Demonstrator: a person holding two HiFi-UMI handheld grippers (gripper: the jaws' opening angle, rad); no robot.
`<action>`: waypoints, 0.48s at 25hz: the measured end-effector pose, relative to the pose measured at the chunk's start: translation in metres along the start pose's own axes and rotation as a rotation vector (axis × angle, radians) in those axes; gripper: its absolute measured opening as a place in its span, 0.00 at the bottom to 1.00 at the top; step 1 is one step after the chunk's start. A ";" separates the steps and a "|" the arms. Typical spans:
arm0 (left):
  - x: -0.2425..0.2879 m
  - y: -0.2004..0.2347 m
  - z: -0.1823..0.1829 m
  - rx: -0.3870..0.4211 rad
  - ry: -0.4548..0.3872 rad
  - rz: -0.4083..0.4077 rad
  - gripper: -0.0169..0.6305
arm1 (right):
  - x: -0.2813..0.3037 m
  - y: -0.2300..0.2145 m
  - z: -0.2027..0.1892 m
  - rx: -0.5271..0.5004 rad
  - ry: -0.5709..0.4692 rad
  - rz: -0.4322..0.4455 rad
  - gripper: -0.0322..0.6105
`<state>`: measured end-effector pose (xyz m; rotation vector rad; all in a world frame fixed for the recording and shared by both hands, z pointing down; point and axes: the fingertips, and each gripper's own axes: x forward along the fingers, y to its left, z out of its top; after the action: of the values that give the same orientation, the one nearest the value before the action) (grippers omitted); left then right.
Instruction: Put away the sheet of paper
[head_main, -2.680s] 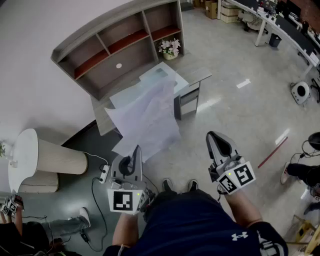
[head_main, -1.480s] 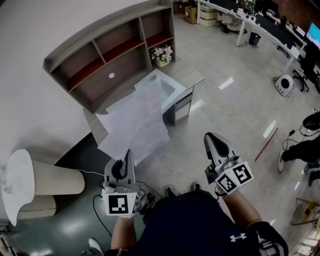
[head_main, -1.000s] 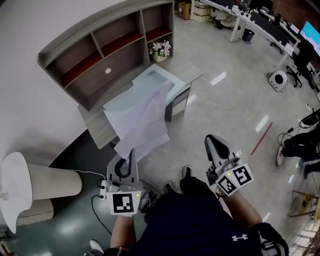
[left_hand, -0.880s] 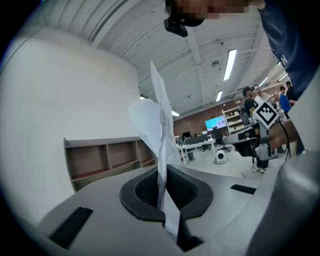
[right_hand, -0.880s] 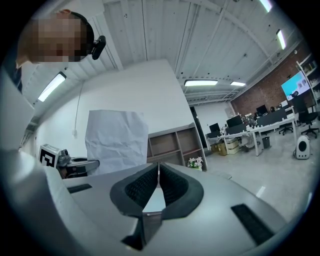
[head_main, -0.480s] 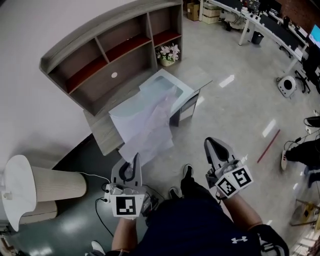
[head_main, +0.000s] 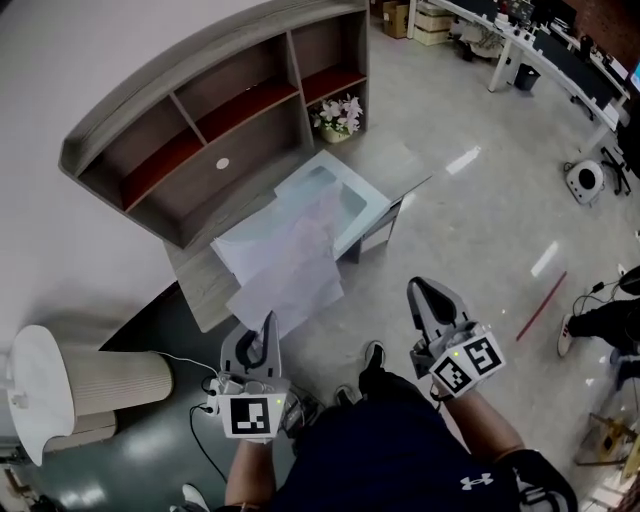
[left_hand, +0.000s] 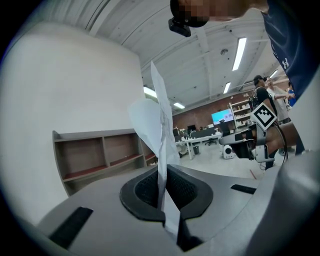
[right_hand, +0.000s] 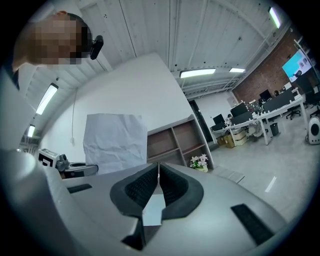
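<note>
Left gripper (head_main: 267, 325) is clamped on one end of the paper (head_main: 290, 262). The paper is held up long-ways, toward the table (head_main: 197, 288) at the upper middle. Right gripper (head_main: 425, 292) is closed on nothing, lower right, farther from the table.

- Dark navy shirt (head_main: 390, 450), small white logo (head_main: 475, 482) on its sleeve.
- Ahead of the shirt: grey left gripper (head_main: 268, 322) and right gripper (head_main: 421, 290), black ribbed pads (left_hand: 142, 189).
- White marker cubes (head_main: 251, 416) with black squares.

A grey shelf unit (head_main: 225, 120) is set against a white wall (head_main: 60, 60) at upper left; glossy floor (head_main: 480, 230) is seen at right.
</note>
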<state>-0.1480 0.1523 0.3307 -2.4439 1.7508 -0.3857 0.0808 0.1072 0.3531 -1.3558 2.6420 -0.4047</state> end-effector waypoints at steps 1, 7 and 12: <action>0.007 0.000 0.001 0.003 0.004 0.004 0.06 | 0.005 -0.006 0.001 0.005 0.001 0.004 0.08; 0.042 0.002 0.007 0.007 0.027 0.032 0.06 | 0.032 -0.040 0.010 0.029 0.007 0.024 0.08; 0.064 -0.004 0.013 0.030 0.032 0.044 0.06 | 0.044 -0.061 0.021 0.037 -0.003 0.048 0.08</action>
<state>-0.1213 0.0922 0.3282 -2.3869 1.7947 -0.4463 0.1075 0.0336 0.3516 -1.2782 2.6451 -0.4421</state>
